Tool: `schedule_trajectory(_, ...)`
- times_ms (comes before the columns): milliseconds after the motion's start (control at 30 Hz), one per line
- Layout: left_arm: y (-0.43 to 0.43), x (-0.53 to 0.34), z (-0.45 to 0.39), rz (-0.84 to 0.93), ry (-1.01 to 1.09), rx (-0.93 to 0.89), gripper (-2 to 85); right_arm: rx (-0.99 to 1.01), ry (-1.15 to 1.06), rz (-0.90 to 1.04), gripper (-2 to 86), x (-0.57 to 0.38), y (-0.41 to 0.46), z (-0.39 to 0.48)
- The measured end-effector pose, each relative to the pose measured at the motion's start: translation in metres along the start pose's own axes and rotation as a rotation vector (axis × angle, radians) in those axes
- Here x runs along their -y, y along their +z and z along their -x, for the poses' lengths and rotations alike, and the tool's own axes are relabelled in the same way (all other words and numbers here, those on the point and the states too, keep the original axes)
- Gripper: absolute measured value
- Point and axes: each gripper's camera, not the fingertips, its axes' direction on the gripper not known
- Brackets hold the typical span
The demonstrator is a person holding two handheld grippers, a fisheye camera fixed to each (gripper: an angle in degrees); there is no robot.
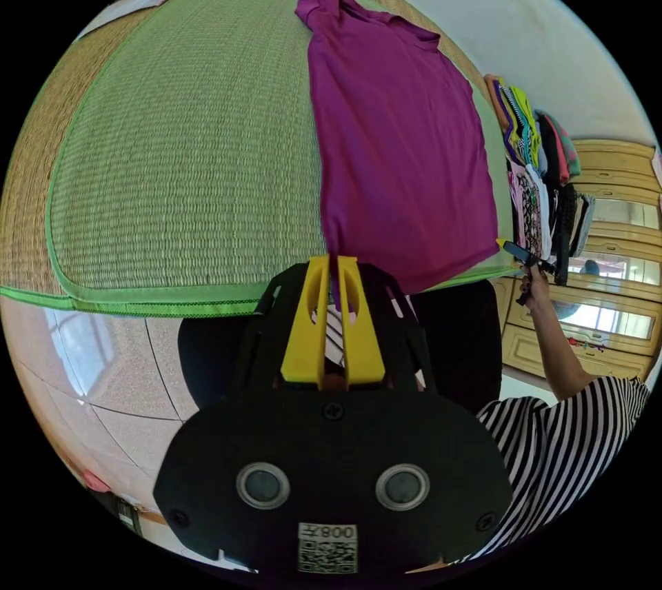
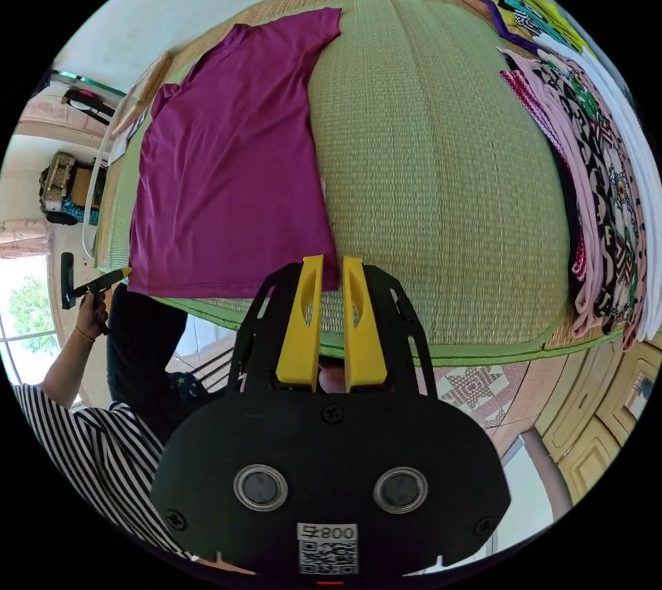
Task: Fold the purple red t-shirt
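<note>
- Yellow jaws of the left hand-held gripper (image 1: 333, 264) sit nearly closed on the near hem corner of the purple red t-shirt (image 1: 396, 156), apparently pinching it for a fold.
- Woven mat (image 1: 186, 149) on the bed carries the shirt, spread flat with its collar at the far end and its hem at the near edge.
- Stacked clothes (image 2: 600, 156) lie along one side of the mat, well apart from the shirt, probably set aside.
- Right hand-held gripper (image 2: 332, 271), jaws nearly together, reaches the other hem corner; whether it grips cloth, I cannot tell.
</note>
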Motion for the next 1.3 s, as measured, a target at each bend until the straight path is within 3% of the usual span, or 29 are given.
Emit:
schedule_trajectory(233, -0.033, 0.032, 0.004, -0.01, 0.007, -0.032, 1.3, -0.041, -0.063, 0.072, 0.9, 0.029, -0.025, 0.015)
schedule_trajectory(533, -0.055, 0.048, 0.015, 0.036, 0.014, -0.044, 2.5, 0.062, 0.011, 0.066, 0.4, 0.018, -0.057, -0.002)
schedule_trajectory(733, -0.097, 0.09, 0.019, -0.121, 0.033, -0.05, 4.3, 0.099, 0.131, 0.012, 0.2, 0.029, -0.089, -0.027)
schedule_trajectory(933, -0.127, 0.2, 0.005, -0.214, 0.151, -0.007, 4.0, 0.153, 0.134, -0.101, 0.1, 0.072, -0.127, -0.038)
schedule_trajectory(1300, -0.094, 0.44, -0.058, -0.208, 0.257, 0.025, 0.9, 0.188, -0.255, -0.204, 0.2, 0.284, -0.149, 0.058)
